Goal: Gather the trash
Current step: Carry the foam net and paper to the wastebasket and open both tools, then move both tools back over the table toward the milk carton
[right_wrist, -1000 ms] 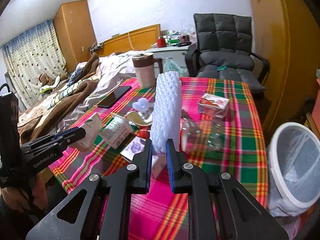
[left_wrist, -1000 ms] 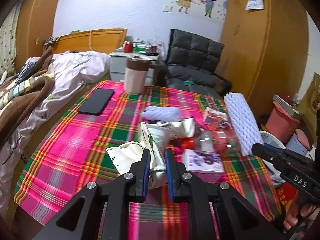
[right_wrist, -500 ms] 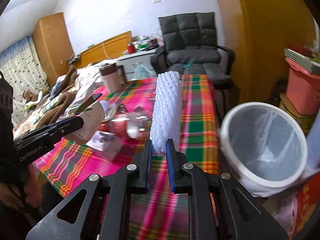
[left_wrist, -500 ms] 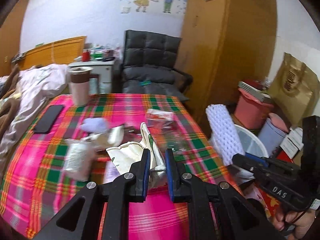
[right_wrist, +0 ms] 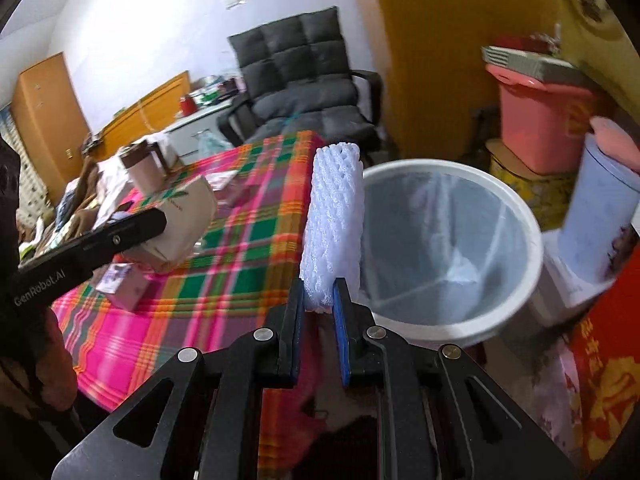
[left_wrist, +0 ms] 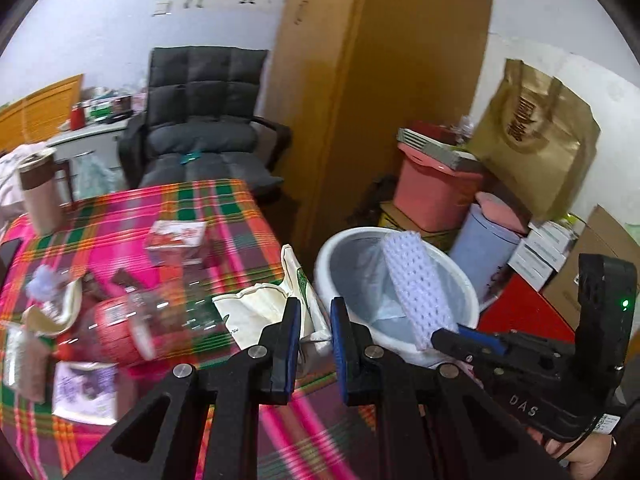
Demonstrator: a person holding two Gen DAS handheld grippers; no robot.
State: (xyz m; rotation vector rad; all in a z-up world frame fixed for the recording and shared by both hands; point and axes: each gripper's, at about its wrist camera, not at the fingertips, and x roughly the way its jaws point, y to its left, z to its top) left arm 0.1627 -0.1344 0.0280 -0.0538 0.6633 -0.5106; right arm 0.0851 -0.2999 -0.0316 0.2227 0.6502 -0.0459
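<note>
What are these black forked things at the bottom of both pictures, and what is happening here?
No robot is here: a person holds one hand tool with two jaws in each hand, and each tool carries a camera looking forward along its jaws. So each picture shows its own tool at the bottom and the other tool from the side.

The left gripper is shut on a cream paper bag. The right gripper is shut on a white foam net, which is beside the white bin.

On the plaid table lie a clear bottle, a small box and a brown-lidded mug, among other blurred litter.
</note>
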